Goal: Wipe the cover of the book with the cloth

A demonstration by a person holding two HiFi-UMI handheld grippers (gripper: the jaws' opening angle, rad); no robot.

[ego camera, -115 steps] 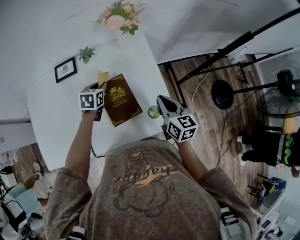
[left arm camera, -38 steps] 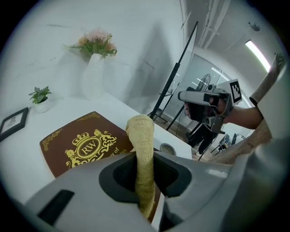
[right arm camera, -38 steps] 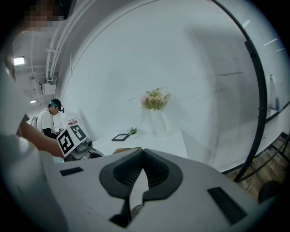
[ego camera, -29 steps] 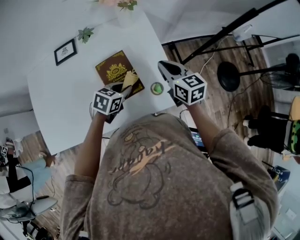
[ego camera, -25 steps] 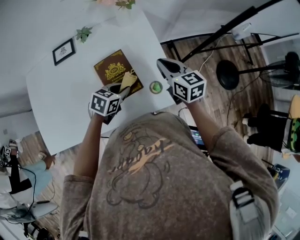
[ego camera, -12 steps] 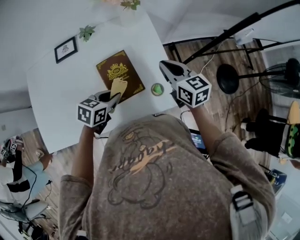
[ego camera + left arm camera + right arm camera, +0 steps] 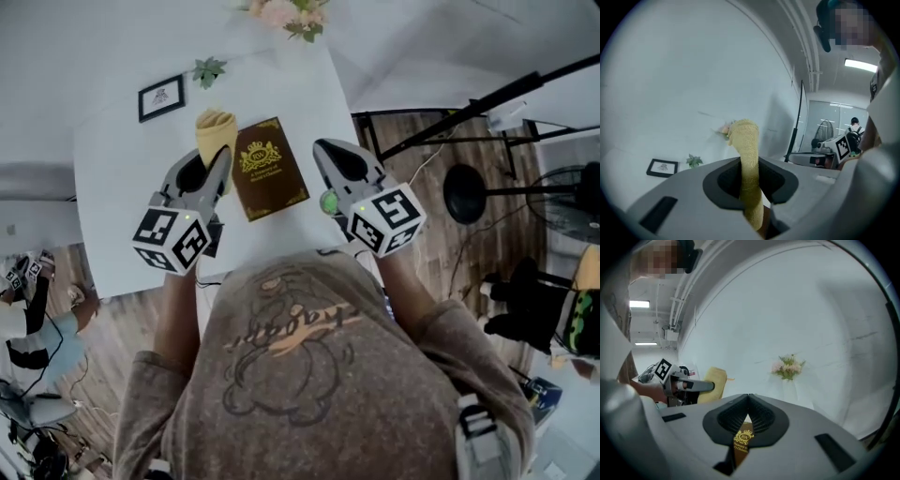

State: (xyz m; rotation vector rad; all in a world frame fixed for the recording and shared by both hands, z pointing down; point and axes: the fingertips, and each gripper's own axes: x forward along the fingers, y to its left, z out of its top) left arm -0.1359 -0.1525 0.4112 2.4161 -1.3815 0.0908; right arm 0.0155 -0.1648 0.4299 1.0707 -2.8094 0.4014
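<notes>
Cloth [image 7: 215, 131] is pinched in the left gripper [image 7: 217, 161]. The jaws are clamped on its lower part, so a yellow, towel-like fold pokes out past the tips. That looks deliberate, since it leaves a soft pad free to drag across the cover. Right now the fold sits just beside the book [image 7: 270, 169], off its far-left corner. It seems lifted clear of the table [image 7: 122, 187], so the wipe looks not yet started.

The right gripper [image 7: 325, 152] has its jaws pressed together on nothing. It hangs at the book's right side with its nose aimed along that edge. Best guess is it's parked there to steady the book if it slides, or just to keep out of the way.

The book lies closed and flat between the two grippers, a bit skewed. The cover is dark brown with a gold crest up top, gold corner flourishes and gold lettering too small to read. No obvious dirt shows on it from here.
</notes>
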